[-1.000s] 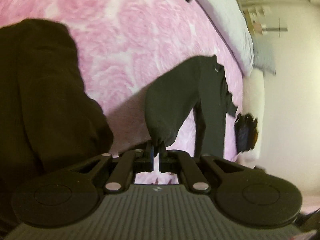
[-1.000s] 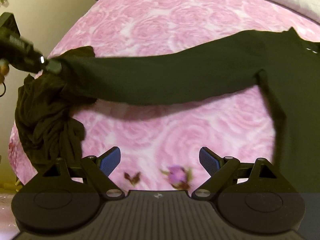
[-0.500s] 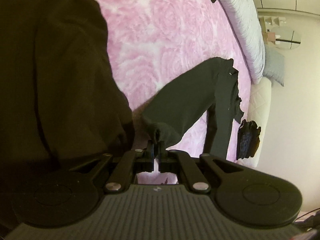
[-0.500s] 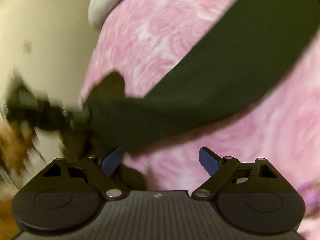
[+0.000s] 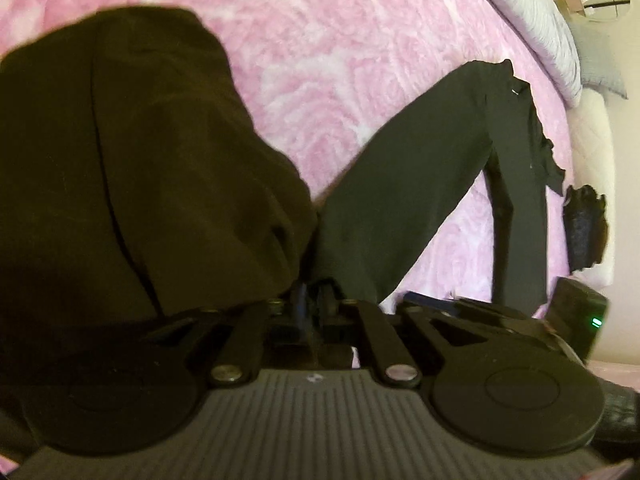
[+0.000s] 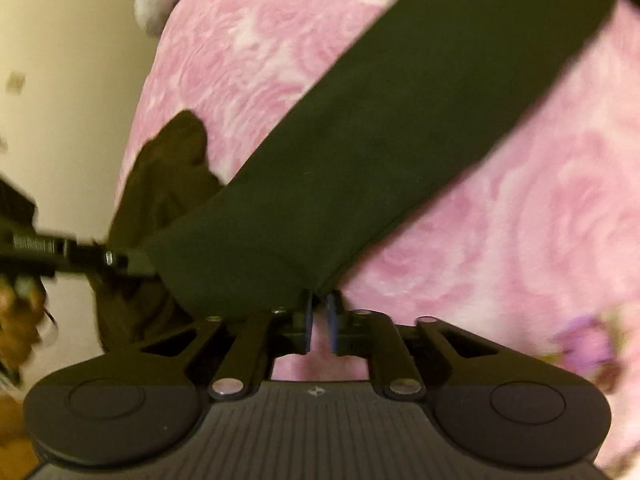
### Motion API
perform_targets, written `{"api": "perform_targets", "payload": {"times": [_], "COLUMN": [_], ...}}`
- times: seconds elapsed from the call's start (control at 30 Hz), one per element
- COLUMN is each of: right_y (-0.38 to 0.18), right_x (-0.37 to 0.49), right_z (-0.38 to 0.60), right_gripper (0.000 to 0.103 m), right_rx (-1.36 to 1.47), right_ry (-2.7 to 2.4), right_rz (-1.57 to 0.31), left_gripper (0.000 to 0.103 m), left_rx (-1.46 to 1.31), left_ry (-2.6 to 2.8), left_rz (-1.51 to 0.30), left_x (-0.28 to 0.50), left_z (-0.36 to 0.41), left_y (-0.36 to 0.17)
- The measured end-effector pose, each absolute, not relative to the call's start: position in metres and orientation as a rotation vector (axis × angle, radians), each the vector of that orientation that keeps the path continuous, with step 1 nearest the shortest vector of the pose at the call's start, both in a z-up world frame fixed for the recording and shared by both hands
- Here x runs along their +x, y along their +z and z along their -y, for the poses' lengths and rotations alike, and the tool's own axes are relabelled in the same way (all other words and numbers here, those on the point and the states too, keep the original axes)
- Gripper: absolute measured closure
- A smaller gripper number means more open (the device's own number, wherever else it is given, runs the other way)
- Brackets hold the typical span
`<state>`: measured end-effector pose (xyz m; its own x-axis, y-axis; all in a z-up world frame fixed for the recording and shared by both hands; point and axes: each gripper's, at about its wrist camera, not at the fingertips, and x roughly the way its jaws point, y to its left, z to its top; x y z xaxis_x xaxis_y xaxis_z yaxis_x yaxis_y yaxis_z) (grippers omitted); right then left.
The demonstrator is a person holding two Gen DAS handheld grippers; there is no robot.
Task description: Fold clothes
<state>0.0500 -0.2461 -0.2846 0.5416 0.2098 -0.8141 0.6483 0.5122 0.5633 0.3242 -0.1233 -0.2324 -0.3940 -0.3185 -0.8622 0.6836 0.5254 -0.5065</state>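
A dark green garment [image 5: 424, 184] lies stretched across the pink rose-patterned bed [image 5: 320, 40]. My left gripper [image 5: 314, 298] is shut on one corner of its near hem. My right gripper [image 6: 319, 300] is shut on the other corner of the same hem [image 6: 304, 240], and the garment runs away from it to the upper right. The left gripper also shows in the right wrist view [image 6: 120, 258], at the left, holding the cloth. The right gripper shows in the left wrist view [image 5: 440, 302], just right of my left fingers.
A heap of dark brown clothes [image 5: 132, 168] lies close on the left; it also shows in the right wrist view [image 6: 168, 176] at the bed's edge. A grey-white quilt [image 5: 532, 16] lies at the bed's far side. A dark bundle [image 5: 584, 228] sits by the pale wall.
My right gripper has moved in to the garment's hem and closed on it; it was open before. My left gripper has kept its hold and moved nearer the brown heap.
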Motion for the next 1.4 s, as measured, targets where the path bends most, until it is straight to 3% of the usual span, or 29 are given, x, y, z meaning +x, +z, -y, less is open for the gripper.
{"api": "perform_targets", "payload": {"times": [0.07,0.17,0.33,0.4,0.5,0.57,0.63,0.67,0.73,0.8,0.87,1.0,1.07,1.4], "right_y": [-0.268,-0.242,-0.194,-0.176,-0.150,-0.134,-0.122,-0.117,-0.105,-0.095,-0.084,-0.064,-0.056,-0.023], "right_x": [0.042,0.018,-0.028,-0.051,-0.082,-0.099,-0.113,-0.121,-0.140,-0.159,-0.180,-0.216,-0.234,-0.343], "right_z": [0.246,0.251,0.267,0.275,0.284,0.287,0.289,0.290,0.293,0.297,0.300,0.305,0.308,0.349], "right_gripper": [0.057,0.048,0.048,0.055,0.056,0.029,0.018,0.018,0.021,0.035,0.063,0.082,0.100,0.099], "right_rx": [0.963,0.914,0.793,0.796,0.798,0.772,0.739,0.721,0.698,0.682,0.650,0.585,0.560,0.518], "right_ry": [-0.334,-0.345,-0.420,-0.456,-0.513,-0.572,-0.655,-0.697,-0.771,-0.827,-0.861,-0.887,-0.892,-0.998], "right_rz": [-1.008,-0.995,-0.979,-0.954,-0.908,-0.879,-0.881,-0.885,-0.878,-0.862,-0.840,-0.799,-0.778,-0.722], "left_gripper": [0.075,0.074,0.074,0.074,0.068,0.057,0.056,0.055,0.053,0.051,0.044,0.041,0.039,0.025], "left_rx": [0.334,0.381,0.395,0.411,0.436,0.452,0.467,0.475,0.491,0.506,0.536,0.556,0.568,0.535], "left_ry": [-1.115,-1.106,-1.081,-1.094,-1.112,-1.124,-1.136,-1.142,-1.153,-1.164,-1.192,-1.250,-1.267,-1.260], "left_rz": [-1.589,-1.501,-1.417,-1.383,-1.332,-1.298,-1.263,-1.246,-1.211,-1.176,-1.132,-1.109,-1.089,-0.917], "left_x": [0.315,0.298,0.270,0.253,0.228,0.211,0.194,0.185,0.168,0.151,0.126,0.077,0.052,-0.053], "left_z": [0.122,0.120,0.117,0.122,0.129,0.134,0.138,0.141,0.145,0.150,0.159,0.178,0.187,0.224], "left_y": [-0.218,-0.195,-0.166,-0.158,-0.144,-0.135,-0.126,-0.122,-0.113,-0.104,-0.097,-0.088,-0.082,-0.034]}}
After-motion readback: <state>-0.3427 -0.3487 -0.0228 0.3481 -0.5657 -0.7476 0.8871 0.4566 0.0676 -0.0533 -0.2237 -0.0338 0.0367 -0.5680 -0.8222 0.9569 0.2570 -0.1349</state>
